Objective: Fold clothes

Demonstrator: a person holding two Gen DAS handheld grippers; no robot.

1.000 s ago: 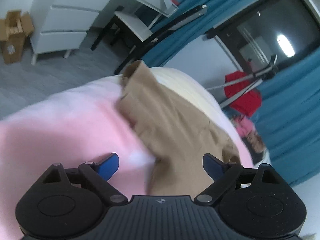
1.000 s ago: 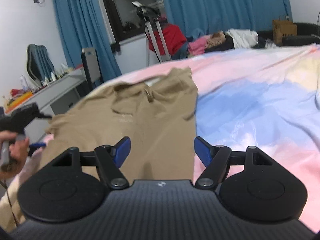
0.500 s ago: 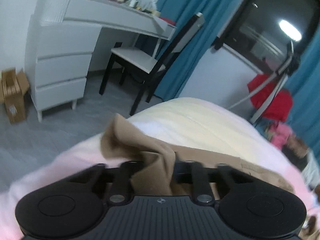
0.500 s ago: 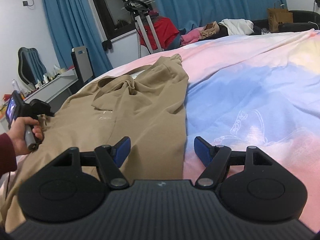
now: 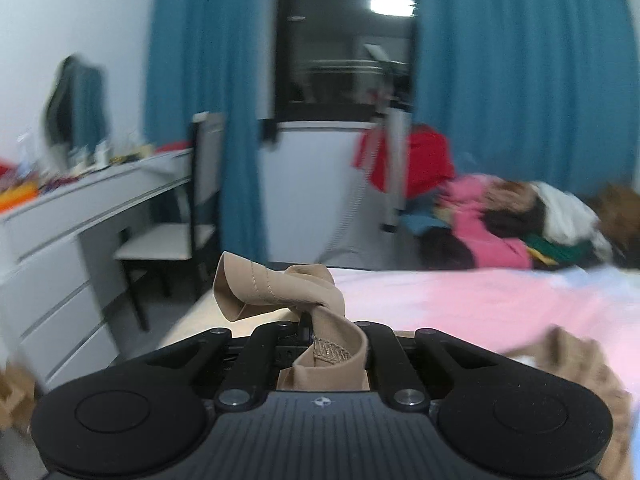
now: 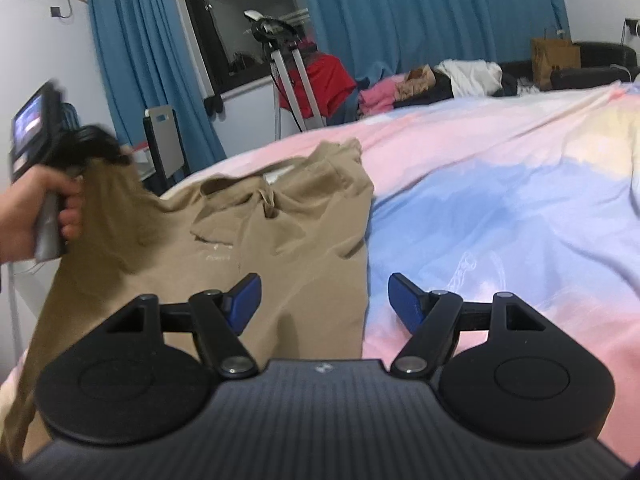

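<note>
Left wrist view: left gripper [image 5: 306,326] clenched on a tan shirt [image 6: 248,240] corner, lifted off the bed [image 6: 500,184]. Right gripper [image 6: 324,300] hangs released. Folding's barely started, pretty much everything left.

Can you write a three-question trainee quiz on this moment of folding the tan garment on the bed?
1. True or false: the left gripper is shut on a hemmed edge of the tan cotton garment.
2. Which describes the right gripper? A. clamped on the garment B. open, holding nothing C. gripping the pastel pink-and-blue bedsheet
3. Fill in: the lifted part of the garment is on its ___ side in the right wrist view.

Key: 1 true. 2 B. 3 left, where the person's hand raises it while the rest lies on the sheet.
</note>
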